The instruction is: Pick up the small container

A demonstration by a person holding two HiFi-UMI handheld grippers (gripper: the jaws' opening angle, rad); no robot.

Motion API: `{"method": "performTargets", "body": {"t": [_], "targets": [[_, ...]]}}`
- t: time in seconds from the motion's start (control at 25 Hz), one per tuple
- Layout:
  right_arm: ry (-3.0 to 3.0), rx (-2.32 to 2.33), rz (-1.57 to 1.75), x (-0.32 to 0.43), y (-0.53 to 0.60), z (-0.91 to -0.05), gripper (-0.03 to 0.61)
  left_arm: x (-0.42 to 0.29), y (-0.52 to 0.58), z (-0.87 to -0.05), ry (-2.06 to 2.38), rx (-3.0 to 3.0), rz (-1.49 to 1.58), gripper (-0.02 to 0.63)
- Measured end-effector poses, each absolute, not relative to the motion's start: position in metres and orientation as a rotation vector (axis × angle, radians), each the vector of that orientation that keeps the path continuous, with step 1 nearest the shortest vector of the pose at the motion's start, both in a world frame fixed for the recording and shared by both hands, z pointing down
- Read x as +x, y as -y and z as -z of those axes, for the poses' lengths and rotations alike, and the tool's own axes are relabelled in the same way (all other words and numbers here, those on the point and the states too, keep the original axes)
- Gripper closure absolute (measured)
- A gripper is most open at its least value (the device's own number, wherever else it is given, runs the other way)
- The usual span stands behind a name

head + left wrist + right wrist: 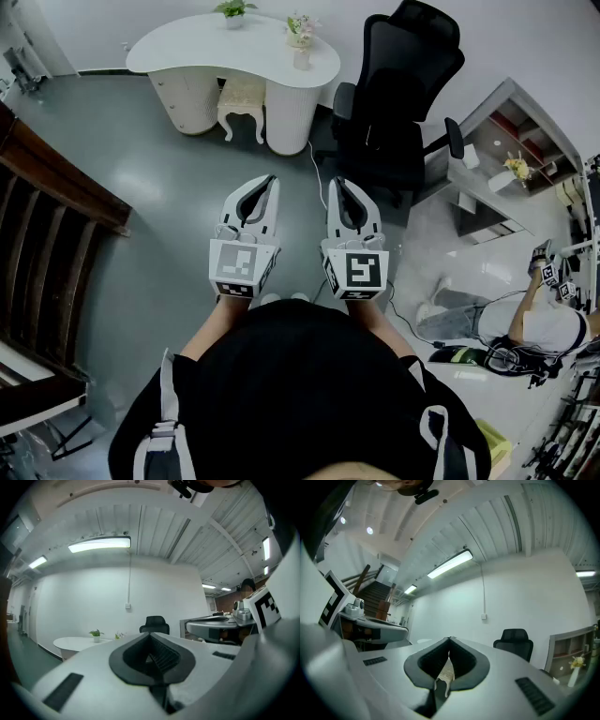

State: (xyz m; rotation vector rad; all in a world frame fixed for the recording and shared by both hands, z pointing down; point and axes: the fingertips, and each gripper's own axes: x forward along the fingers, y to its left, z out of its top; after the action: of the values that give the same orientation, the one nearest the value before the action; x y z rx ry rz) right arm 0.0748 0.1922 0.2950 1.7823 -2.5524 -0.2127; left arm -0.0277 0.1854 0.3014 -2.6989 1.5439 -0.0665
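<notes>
Two grippers held side by side over the grey floor (pixel 159 187), both aimed at the white kidney-shaped surface (pixel 197 47) ahead.

On the left gripper (pixel 271 179): fingers (pixel 164 657) fully closed, tips touching, nothing between them.

On the right gripper (pixel 338 182): fingers (pixel 465 661) closed as well, tips meeting. Only a narrow slit left below the tips, with a pale bit of background showing through. No hold on anything.

Best match for the small container (pixel 301 59): a pale little cylinder standing upright on the right end of the surface, just in front of the flower arrangement (pixel 300 28). Too small to confirm more. Well apart from both pairs of fingers, far ahead of the tips, roughly in line with the gap between the two grippers. No contact with either.

Also on the surface: potted plant (pixel 232 11) near the back edge, well left of the small container.

Tucked against the front of the surface: cream stool (pixel 242 98).

Right of the surface: black office chair (pixel 398 103), also visible beyond the closed tips in both gripper views.

Far left in head view: dark wooden staircase (pixel 37 244).

Far right: open shelf unit (pixel 511 141), and lower down a seated person (pixel 548 328).
</notes>
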Motion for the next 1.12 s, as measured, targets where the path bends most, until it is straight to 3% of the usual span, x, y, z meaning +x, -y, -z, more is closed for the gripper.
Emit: {"method": "performTargets", "body": {"t": [1.12], "targets": [[2.527,1.873,0.117,0.058,-0.125,-0.325,0.555,-0.042,-0.118,-0.329,-1.455,-2.768,0.110,0.607]]}}
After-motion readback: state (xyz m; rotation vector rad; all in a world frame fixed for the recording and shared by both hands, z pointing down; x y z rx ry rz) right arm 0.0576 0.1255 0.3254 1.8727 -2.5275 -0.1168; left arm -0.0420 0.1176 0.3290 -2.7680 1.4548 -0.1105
